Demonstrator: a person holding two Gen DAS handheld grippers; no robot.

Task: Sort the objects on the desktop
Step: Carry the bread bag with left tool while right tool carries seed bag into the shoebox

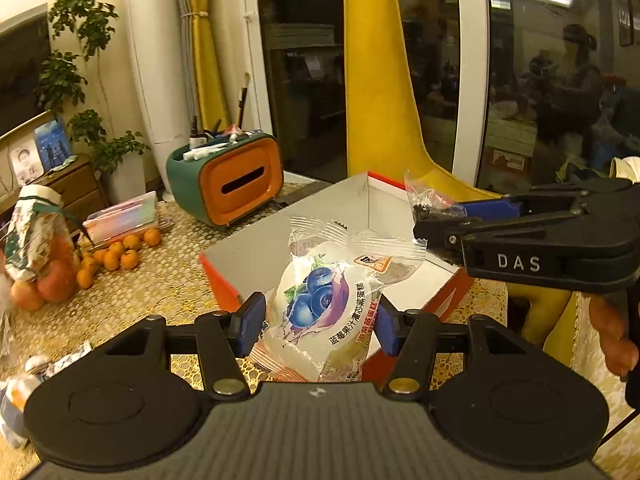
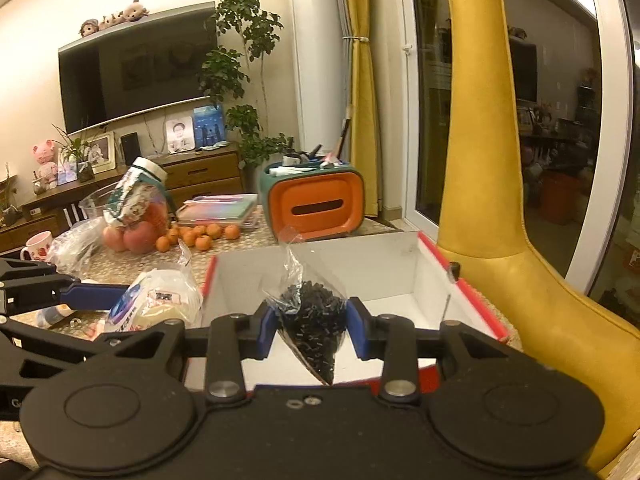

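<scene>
Left gripper (image 1: 318, 322): I've got it clamped on the blueberry cake packet (image 1: 320, 300), held above the near edge of the red-and-white cardboard box (image 1: 368, 200). Right gripper (image 2: 310, 326): clamped on a clear bag of small black pieces (image 2: 314, 320), also over the open box. Orange-green tissue box (image 2: 316, 204) sits on the table behind it.

A home living room: wall television (image 2: 136, 68), potted plant (image 2: 240, 60), yellow curtains (image 2: 362, 80).
</scene>
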